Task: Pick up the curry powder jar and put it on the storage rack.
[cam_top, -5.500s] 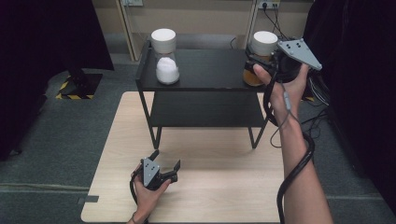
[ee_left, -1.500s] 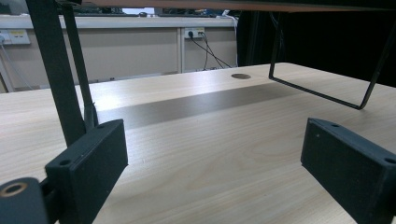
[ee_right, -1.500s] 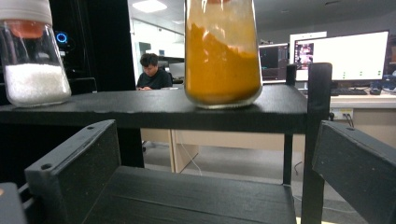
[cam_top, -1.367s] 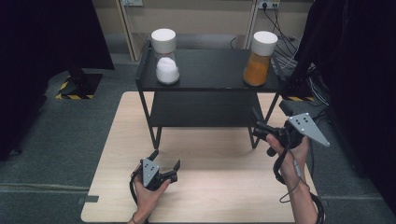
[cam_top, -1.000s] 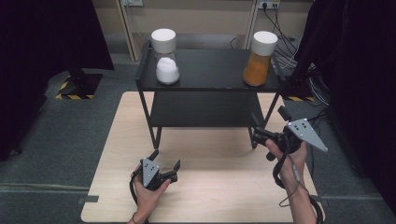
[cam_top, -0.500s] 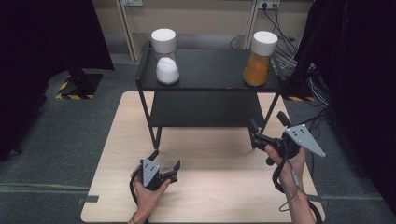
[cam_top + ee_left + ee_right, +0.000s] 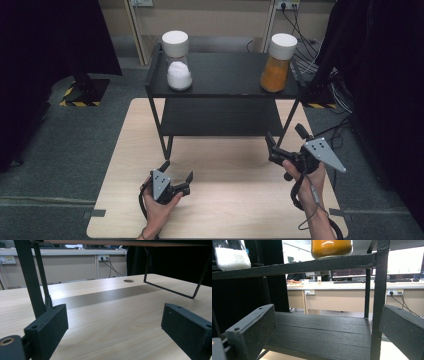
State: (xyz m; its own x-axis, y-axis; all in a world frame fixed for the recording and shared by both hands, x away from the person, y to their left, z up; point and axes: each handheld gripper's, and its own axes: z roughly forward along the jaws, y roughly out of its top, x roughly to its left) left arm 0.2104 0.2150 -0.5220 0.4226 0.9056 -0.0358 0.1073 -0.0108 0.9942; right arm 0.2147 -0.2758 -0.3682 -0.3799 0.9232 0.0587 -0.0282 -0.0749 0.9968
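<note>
A black two-tier shelf stands on a light wooden table. On its top tier are two white-lidded jars, one with white powder at the left and one with orange contents at the right. My left gripper rests low near the table's front, open and empty, facing the shelf's left legs. My right gripper is held open and empty in front of the shelf's right front leg. The right gripper view looks in over the lower tier, with the orange jar and white jar above.
Cables lie on the floor behind the table's right side. Dark curtains hang at both sides. A yellow-black striped base sits on the floor at the left. The table has a round hole beyond the shelf.
My right gripper has come down from beside the orange jar on the top tier to in front of the shelf's right leg, still sinking slightly. The left gripper has not moved.
</note>
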